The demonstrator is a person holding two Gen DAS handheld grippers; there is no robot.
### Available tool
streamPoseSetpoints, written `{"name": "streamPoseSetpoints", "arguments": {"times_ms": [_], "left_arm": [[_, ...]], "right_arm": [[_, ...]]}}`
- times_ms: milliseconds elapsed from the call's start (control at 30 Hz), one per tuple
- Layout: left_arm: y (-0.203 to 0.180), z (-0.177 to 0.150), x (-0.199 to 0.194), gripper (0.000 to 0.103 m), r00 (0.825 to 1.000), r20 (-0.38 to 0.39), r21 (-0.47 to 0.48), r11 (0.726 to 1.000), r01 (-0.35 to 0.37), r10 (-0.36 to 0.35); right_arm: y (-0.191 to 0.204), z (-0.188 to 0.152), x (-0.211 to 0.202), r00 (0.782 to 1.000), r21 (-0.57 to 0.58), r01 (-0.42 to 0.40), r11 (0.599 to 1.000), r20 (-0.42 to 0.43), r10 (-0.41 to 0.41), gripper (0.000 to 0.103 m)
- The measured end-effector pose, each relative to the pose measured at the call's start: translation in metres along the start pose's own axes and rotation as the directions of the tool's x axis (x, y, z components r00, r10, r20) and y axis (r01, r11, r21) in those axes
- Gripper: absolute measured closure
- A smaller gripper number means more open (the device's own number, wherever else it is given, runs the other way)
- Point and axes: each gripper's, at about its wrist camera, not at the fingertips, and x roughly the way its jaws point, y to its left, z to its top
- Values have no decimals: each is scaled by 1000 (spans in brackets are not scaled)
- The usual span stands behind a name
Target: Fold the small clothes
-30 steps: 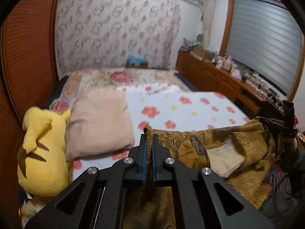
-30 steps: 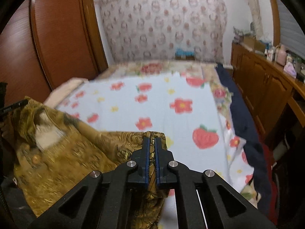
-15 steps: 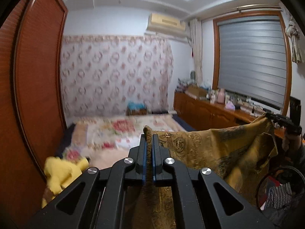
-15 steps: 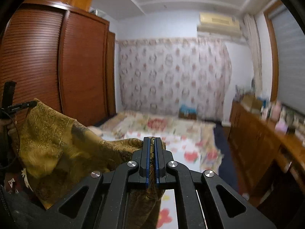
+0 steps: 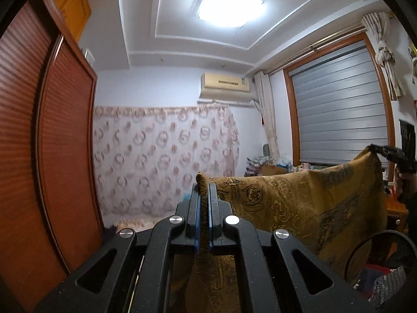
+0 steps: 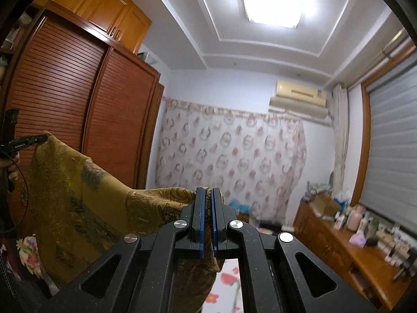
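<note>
The left gripper (image 5: 204,190) is clamped on a top edge of the mustard-gold paisley-printed cloth garment (image 5: 299,203); a rolled hem pokes up between its blue-lined black fingers (image 5: 194,208). The right gripper (image 6: 207,195) is likewise closed on the garment's opposite top edge, with fabric pinched between its pads. The garment hangs stretched in the air between the two. From the left camera it spreads away toward 3 o'clock, where the right gripper shows at its far corner; from the right camera it runs off toward 9 o'clock up to the left gripper. Beyond it, at 9 o'clock, stands a reddish-brown louvred wooden wardrobe (image 5: 52,143). At 12 o'clock hangs a pale floral-patterned curtain (image 6: 229,161), with a beige wall air conditioner (image 5: 225,84) above. At 3 o'clock is a grey roller-blind window (image 5: 338,109).
</note>
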Motion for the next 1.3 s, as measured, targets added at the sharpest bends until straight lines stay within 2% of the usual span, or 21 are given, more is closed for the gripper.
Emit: {"name": "streamPoseSetpoints", "arguments": {"times_ms": [167,267,367,500,667,733,900,967,1100,1167,1200,1233,1267,1300], "left_arm": [[6,4,1,98,1000,11,0,1000,-24,24],[9,-5,18,98,999,-20,-8,999,-33,32],[15,-24,49,98,996,-75,-16,998,-56,55],[20,-58,109,98,983,-173,-24,997,-75,69],[29,-122,190,98,952,-295,-32,995,-90,77],[33,-153,226,98,928,-363,-36,994,-99,80],[30,-207,278,98,874,-479,-33,993,-117,87],[26,-220,290,98,862,-497,-18,992,-123,97],[19,-225,298,98,853,-512,-13,992,-125,101],[16,-222,294,93,849,-523,-29,994,-108,78],[14,-218,290,82,855,-514,-33,995,-96,66],[13,-216,285,64,860,-506,-24,995,-95,70],[12,-213,281,57,864,-498,-14,995,-97,77],[11,-212,276,49,869,-491,-13,996,-88,70]], "right_arm": [[11,2,5,1000,-24,19,1000,25,-18,99],[16,-28,32,1000,-30,14,999,4,-14,99],[15,-43,53,998,-38,17,999,-53,-19,99],[11,-73,119,985,-34,9,999,-173,-15,99],[12,-139,220,942,-14,-10,1000,-336,5,99],[16,-172,261,914,-10,-8,1000,-406,3,99],[31,-241,342,848,14,7,1000,-529,2,99],[35,-256,366,831,23,17,1000,-556,-1,99],[40,-265,401,807,52,62,997,-591,-19,99],[41,-256,413,791,63,122,990,-609,-58,93],[39,-250,422,761,111,154,982,-647,-46,88],[39,-250,422,761,111,154,982,-647,-46,85],[39,-248,424,755,125,162,979,-654,-41,84],[38,-245,423,760,126,164,978,-648,-44,79]]}}
